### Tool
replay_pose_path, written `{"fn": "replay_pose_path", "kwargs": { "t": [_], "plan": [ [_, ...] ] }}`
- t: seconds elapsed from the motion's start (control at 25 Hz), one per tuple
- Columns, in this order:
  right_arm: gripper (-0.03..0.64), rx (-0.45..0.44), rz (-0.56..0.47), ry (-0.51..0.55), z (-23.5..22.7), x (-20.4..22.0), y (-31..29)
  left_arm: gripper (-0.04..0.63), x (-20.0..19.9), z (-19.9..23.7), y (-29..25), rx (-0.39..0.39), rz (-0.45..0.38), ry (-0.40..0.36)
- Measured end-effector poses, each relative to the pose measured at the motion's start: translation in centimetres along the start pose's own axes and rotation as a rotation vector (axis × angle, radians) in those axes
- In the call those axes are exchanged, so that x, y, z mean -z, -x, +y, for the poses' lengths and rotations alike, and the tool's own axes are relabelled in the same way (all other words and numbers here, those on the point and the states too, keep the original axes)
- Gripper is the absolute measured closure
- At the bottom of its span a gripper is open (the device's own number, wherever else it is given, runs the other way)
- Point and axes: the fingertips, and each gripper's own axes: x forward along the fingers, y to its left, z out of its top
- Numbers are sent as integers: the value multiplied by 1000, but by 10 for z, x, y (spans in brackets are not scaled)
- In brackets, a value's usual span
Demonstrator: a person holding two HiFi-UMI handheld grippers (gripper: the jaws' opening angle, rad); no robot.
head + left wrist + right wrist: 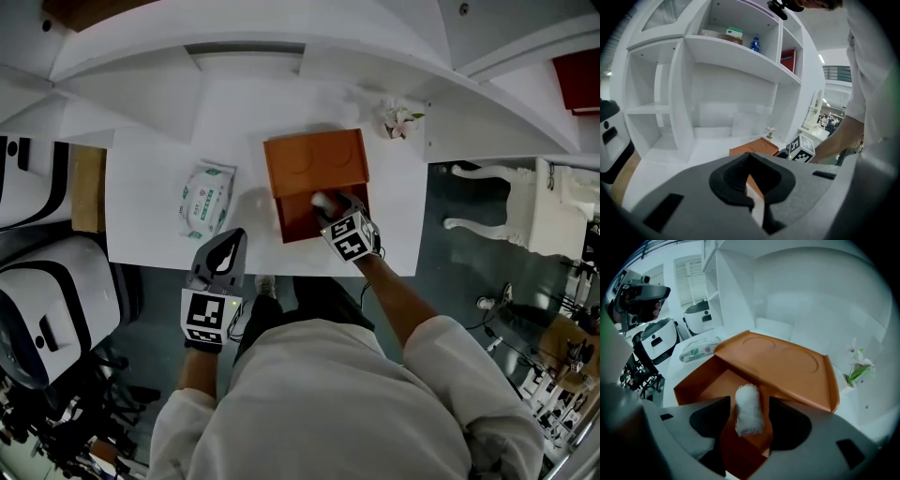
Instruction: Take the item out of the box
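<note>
The right gripper (749,401) sits in the orange box (691,378), jaws apart round the white roll (748,417) lying inside — not pressing it — while the left gripper (751,160), closed and empty, hovers at the edge of the table (141,197).

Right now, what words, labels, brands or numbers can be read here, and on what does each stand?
No text reads with certainty.
Wipes pack: green print, too small to read.
Red box in the white shelving: white lettering, blurred.
Blue bottle in the shelving: label too small.
Marker cube: black-and-white squares only, no words.
</note>
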Motion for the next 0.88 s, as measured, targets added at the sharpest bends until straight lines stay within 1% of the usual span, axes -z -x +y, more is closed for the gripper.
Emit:
{"fn": "replay_pose_path", "kwargs": {
  "t": [0.16, 0.32, 0.36, 0.4, 0.6, 0.88],
  "plan": [
    [342, -12, 55, 14, 2, 7, -10, 589, 4, 5, 4, -16, 2, 13],
    [382, -4, 97, 35, 2, 12, -17, 589, 8, 9, 9, -33, 6, 25],
    [410, -2, 104, 41, 3, 12, -18, 589, 9, 11, 11, -37, 6, 28],
    [416, -1, 109, 46, 3, 12, -19, 590, 10, 12, 12, -41, 6, 30],
    [426, -10, 126, 62, 4, 13, -19, 589, 13, 14, 17, -50, 7, 39],
    [428, -9, 129, 72, 10, 15, -11, 589, 12, 11, 22, -41, -4, 30]
  ]
}}
